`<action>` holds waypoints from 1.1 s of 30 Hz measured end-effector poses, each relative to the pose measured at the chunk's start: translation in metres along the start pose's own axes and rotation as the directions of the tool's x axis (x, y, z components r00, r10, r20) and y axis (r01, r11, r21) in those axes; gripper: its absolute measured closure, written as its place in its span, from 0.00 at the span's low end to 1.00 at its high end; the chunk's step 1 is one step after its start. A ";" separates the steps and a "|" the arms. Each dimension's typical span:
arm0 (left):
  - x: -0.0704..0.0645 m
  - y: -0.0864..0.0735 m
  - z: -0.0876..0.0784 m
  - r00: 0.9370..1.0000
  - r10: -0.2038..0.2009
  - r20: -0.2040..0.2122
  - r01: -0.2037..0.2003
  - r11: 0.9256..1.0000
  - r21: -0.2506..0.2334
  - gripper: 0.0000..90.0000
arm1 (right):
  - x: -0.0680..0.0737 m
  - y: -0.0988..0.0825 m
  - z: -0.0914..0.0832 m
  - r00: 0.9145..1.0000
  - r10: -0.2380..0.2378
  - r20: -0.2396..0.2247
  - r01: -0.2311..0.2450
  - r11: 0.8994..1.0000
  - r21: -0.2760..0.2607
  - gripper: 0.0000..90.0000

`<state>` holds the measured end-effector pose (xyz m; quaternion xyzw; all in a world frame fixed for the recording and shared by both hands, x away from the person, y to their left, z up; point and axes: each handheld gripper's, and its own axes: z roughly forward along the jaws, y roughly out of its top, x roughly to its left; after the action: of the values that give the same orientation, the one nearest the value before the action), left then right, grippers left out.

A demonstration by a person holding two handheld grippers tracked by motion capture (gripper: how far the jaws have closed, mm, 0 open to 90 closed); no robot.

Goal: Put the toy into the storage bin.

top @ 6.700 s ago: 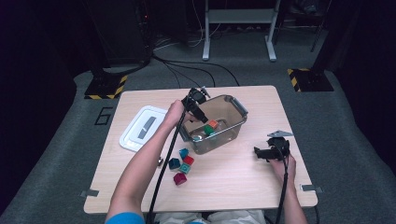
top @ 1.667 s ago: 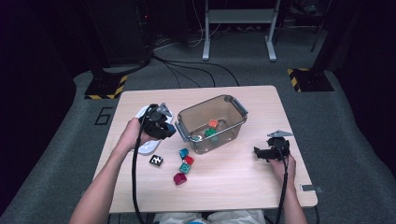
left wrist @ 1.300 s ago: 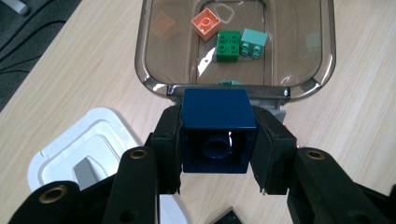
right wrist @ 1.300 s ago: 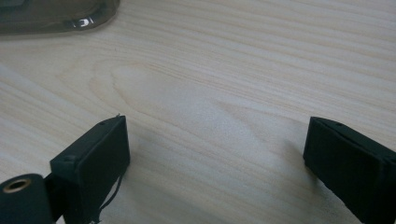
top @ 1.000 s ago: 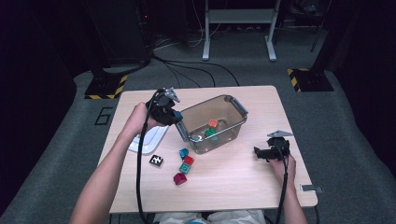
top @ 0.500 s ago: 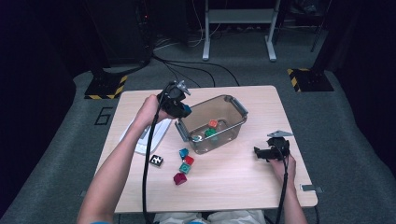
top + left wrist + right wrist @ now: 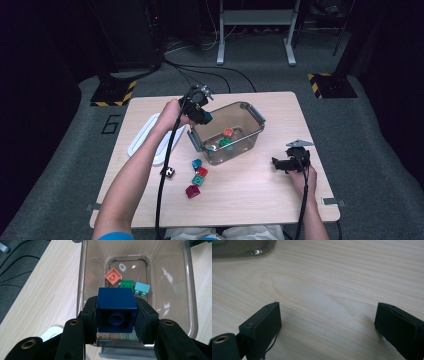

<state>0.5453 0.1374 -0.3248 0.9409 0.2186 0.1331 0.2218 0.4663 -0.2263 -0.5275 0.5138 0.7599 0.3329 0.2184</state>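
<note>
one dark blue brick [image 7: 117,310] (clamped) — over the bin [image 7: 82,277].

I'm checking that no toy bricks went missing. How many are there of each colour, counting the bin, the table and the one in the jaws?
Orange brick: 1
Red bricks, one darker: 2
Dark blue brick: 1
Green or teal bricks: 4
Black-and-white brick: 1
Total: 9

I'm working in a lab: grey carpet [image 7: 370,150]; hazard-striped stand bases [image 7: 327,85] and cables [image 7: 200,75] beyond my fingers; a lone wooden worktop [image 7: 250,195].
</note>
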 end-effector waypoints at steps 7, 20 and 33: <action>0.001 0.006 0.017 1.000 -0.013 0.020 0.013 1.000 0.019 0.65 | 0.000 0.000 0.000 1.000 -0.002 0.000 0.002 1.000 0.001 0.07; 0.006 0.014 0.047 0.999 -0.037 0.034 0.034 0.997 0.069 0.65 | -0.001 0.000 0.000 1.000 -0.007 -0.001 0.007 1.000 0.000 0.07; 0.000 0.023 0.070 0.998 -0.031 0.052 0.025 0.994 0.107 0.65 | -0.001 0.000 0.000 1.000 -0.007 -0.001 0.007 1.000 0.000 0.07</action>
<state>0.5777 0.0939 -0.3743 0.9515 0.2324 0.0927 0.1791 0.4663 -0.2271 -0.5276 0.5111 0.7619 0.3323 0.2190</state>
